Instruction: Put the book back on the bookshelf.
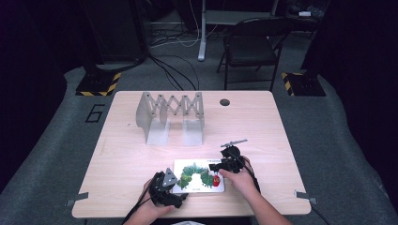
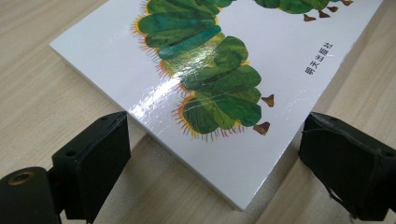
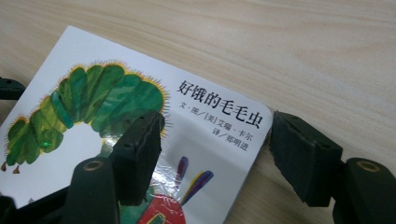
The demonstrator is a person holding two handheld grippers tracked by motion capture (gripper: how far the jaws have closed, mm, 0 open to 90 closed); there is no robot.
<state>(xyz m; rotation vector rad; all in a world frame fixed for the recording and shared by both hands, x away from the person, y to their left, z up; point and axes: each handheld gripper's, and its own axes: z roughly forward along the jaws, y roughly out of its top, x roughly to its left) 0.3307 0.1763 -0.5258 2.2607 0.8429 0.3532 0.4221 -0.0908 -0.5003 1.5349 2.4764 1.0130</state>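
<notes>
A white picture book with a green caterpillar on its cover lies flat on the wooden table, near the front edge. My left gripper sits at the book's near left corner. In the left gripper view the book has that corner between the wide-apart jaws of the left gripper, pads close beside its two edges. My right gripper is at the book's right end. In the right gripper view the right gripper is open, one pad over the cover of the book, the other just off its rounded corner.
A grey accordion-style rack stands at the back left of the table, with a round cable hole to its right. A folding chair and floor cables lie beyond the far edge.
</notes>
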